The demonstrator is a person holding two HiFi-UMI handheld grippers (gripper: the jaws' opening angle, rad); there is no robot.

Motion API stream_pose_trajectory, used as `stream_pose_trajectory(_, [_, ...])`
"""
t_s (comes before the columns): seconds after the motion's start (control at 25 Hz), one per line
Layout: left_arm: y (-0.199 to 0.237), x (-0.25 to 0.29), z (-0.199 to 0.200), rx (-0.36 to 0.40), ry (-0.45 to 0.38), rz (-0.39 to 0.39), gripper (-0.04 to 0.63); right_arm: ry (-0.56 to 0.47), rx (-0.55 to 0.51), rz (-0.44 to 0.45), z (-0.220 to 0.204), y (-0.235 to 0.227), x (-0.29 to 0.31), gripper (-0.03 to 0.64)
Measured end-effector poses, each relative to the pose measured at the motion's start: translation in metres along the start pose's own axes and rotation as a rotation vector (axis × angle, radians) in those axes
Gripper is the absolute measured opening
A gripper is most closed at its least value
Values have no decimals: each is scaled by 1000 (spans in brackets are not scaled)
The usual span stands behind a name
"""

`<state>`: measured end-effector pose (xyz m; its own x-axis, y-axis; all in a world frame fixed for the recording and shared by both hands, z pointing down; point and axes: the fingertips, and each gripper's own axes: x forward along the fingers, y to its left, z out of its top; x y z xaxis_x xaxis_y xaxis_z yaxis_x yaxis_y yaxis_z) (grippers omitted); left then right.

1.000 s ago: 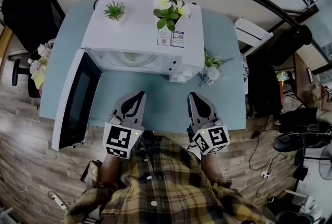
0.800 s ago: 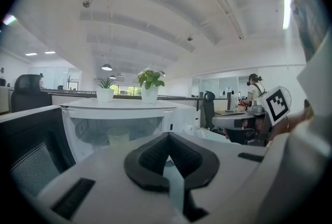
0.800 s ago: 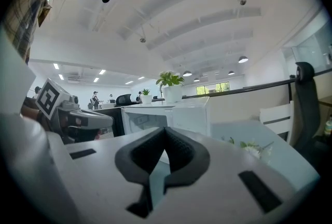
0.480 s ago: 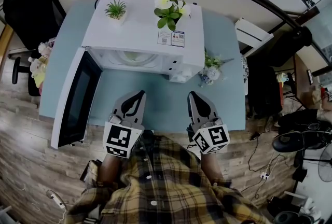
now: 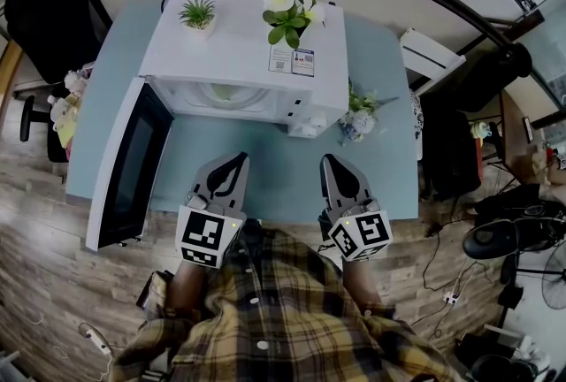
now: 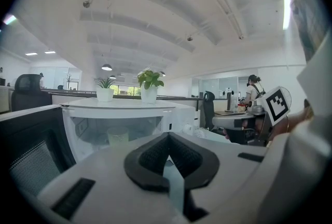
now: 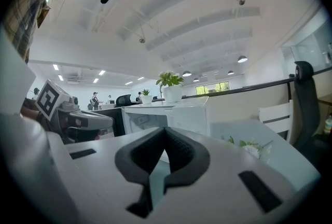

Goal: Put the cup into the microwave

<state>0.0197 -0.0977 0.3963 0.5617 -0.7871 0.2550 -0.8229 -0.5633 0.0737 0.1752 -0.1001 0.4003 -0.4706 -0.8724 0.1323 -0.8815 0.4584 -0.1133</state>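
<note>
On the blue table before us, the microwave stands w/ its door swung wide to the left. We see the cup already inside it, so the placing step looks done. Next, we judge, comes pushing the door shut, which calls for the left gripper to reach left. It and the right gripper are both closed tight, holding nothing, held side by side near the table's front edge, pointing approx level at the microwave

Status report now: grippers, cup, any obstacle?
Left gripper shut, empty; right gripper shut, empty. Cup inside microwave, door open. Nothing in the way.
</note>
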Motion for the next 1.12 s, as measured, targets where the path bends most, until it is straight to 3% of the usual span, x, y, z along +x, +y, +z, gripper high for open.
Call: stream_pose_trajectory(1.12, [3,4,-5,-10,4,23,-8,19,27,5,-9,-8,2,3])
